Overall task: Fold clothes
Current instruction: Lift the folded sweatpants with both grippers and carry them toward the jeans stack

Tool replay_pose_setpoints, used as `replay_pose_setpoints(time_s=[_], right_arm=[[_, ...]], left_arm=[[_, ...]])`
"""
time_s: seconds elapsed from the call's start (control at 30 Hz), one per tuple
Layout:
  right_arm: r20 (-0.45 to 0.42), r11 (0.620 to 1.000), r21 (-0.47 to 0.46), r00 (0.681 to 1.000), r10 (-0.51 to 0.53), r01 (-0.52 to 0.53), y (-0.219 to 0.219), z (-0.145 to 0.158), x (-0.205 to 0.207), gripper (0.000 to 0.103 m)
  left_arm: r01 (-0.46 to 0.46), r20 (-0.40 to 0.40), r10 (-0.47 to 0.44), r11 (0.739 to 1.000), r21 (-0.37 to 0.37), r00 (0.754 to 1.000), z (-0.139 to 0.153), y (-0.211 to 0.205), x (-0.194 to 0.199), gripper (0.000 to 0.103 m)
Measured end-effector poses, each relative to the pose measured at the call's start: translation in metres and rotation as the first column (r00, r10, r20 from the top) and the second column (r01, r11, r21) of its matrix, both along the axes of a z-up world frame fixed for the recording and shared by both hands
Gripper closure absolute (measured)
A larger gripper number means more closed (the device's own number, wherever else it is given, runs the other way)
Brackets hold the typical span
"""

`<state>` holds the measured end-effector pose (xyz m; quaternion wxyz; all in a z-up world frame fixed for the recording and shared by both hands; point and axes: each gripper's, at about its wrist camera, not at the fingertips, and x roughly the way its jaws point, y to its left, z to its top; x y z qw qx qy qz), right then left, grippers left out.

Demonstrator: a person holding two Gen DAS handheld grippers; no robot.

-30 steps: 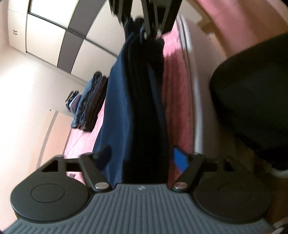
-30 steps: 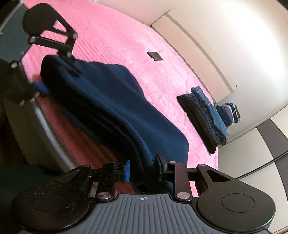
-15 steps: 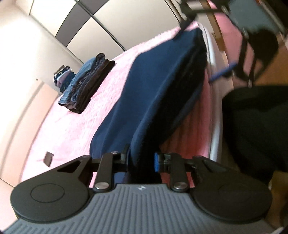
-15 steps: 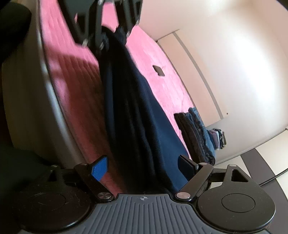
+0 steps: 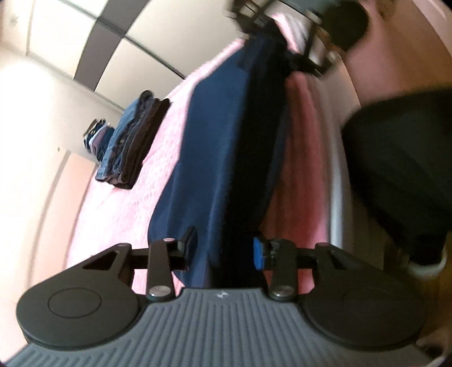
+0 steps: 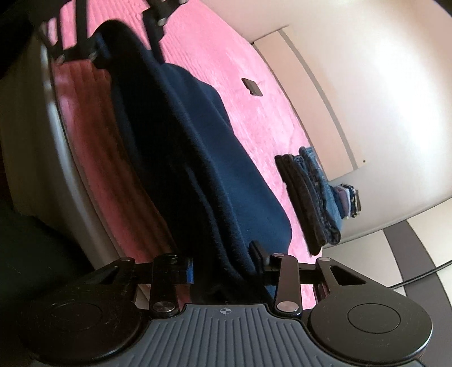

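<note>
Both tools hold opposite ends of the navy garment over the pink bed: left tool opening, right tool closing on cloth, keeping it stretched for folding.

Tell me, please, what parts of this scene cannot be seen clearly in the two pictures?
- Left wrist view: the right gripper is motion-blurred and cut by the top edge.
- Right wrist view: the small dark object on the pink bed cover is too small to identify.
- Both views: the navy garment hides its own type and folds.
</note>
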<state>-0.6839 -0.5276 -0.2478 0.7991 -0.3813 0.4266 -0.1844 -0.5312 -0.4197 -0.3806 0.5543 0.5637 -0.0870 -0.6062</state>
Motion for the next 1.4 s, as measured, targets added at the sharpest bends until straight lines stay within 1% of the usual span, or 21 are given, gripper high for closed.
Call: replay_pose_setpoints(time_s=[0.03, 0.1, 0.23, 0.3, 0.73, 0.8, 0.87, 0.97, 1.03, 1.13, 1.3, 1.37, 1.4], right_arm=[[-0.001, 1.000, 0.008, 1.000, -0.002, 0.002, 0.000, 0.002, 0.001, 0.067], [-0.008, 1.000, 0.014, 1.000, -0.002, 0.002, -0.001, 0.004, 0.002, 0.067], [-0.016, 1.000, 0.023, 1.000, -0.005, 0.005, -0.003, 0.001, 0.003, 0.067], [-0.019, 1.000, 0.026, 1.000, -0.007, 0.007, -0.004, 0.001, 0.004, 0.067], [-0.030, 0.999, 0.042, 0.999, -0.021, 0.022, -0.004, 0.001, 0.010, 0.067], [-0.027, 0.998, 0.054, 0.999, -0.032, 0.034, -0.005, 0.005, 0.012, 0.067], [-0.023, 0.997, 0.065, 0.999, -0.043, 0.045, -0.004, 0.011, 0.014, 0.068], [-0.002, 0.992, 0.104, 0.998, -0.068, 0.068, -0.002, 0.025, 0.017, 0.069], [0.004, 0.991, 0.113, 0.998, -0.070, 0.069, 0.001, 0.032, 0.018, 0.069], [0.010, 0.990, 0.123, 0.997, -0.072, 0.070, 0.005, 0.042, 0.018, 0.069], [-0.004, 0.989, 0.122, 0.997, -0.078, 0.078, 0.012, 0.043, 0.010, 0.070], [-0.017, 0.991, 0.112, 0.997, -0.073, 0.075, 0.017, 0.038, 0.008, 0.070], [-0.026, 0.993, 0.099, 0.997, -0.069, 0.071, 0.019, 0.035, 0.008, 0.070]], left_arm=[[0.003, 0.022, -0.003, 1.000, 0.006, 1.000, -0.004, 0.000, -0.002, 0.066], [-0.001, 0.030, 0.001, 1.000, 0.018, 1.000, -0.009, -0.001, -0.002, 0.066], [-0.029, 0.003, 0.029, 0.999, 0.036, 1.000, -0.009, -0.007, 0.003, 0.063], [-0.034, -0.004, 0.034, 0.999, 0.038, 0.999, -0.008, -0.008, 0.004, 0.063], [-0.035, -0.006, 0.035, 0.999, 0.039, 0.999, -0.007, -0.003, -0.002, 0.063], [-0.036, -0.003, 0.036, 0.999, 0.028, 0.999, -0.007, -0.002, -0.004, 0.063], [-0.038, 0.000, 0.038, 0.999, 0.015, 0.999, -0.007, 0.001, -0.006, 0.061], [-0.026, 0.001, 0.026, 0.999, -0.019, 1.000, -0.008, 0.007, -0.014, 0.052], [-0.018, -0.006, 0.017, 0.999, -0.048, 1.000, -0.009, 0.009, -0.021, 0.046], [-0.023, -0.002, 0.023, 0.997, -0.075, 1.000, -0.013, 0.007, -0.027, 0.044], [-0.065, 0.079, 0.071, 0.995, -0.082, 0.994, -0.024, 0.000, -0.013, 0.047], [-0.067, 0.071, 0.073, 0.995, -0.075, 0.995, -0.023, 0.001, -0.005, 0.054], [-0.065, 0.064, 0.069, 0.995, -0.071, 0.996, -0.022, 0.002, -0.003, 0.065]])
